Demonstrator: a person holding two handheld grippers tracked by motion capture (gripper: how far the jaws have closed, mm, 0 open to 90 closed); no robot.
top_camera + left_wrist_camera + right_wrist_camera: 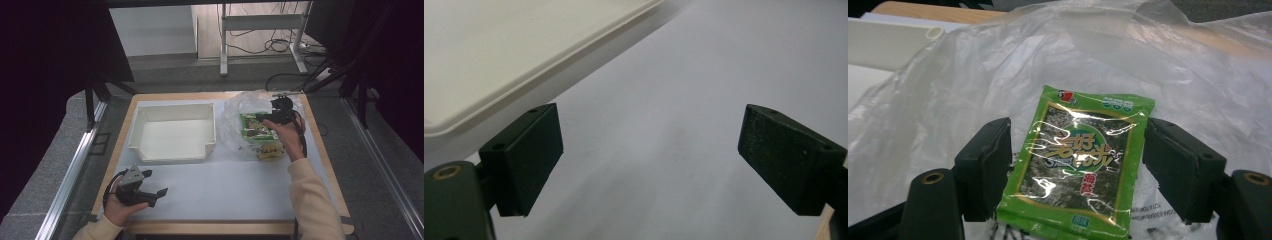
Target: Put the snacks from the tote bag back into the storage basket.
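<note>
High view: the right gripper (pixel 270 116) is reached into the clear plastic bag (pixel 235 122) beside the white bin (pixel 172 152), presumably to pull the green packet (pixel 254 127) out.

Left gripper view: the left gripper (pixel 650 155) is held released over bare table, idle.

Right gripper view: the glossy, flat packet (pixel 1080 165) is bracketed by spread jaws; contact looks absent, though glare obscures it.

A white tray (pixel 172 131) sits at the table's (pixel 220 192) left. A yellowish packet (pixel 270 150), possibly snacks, lies near the right.
</note>
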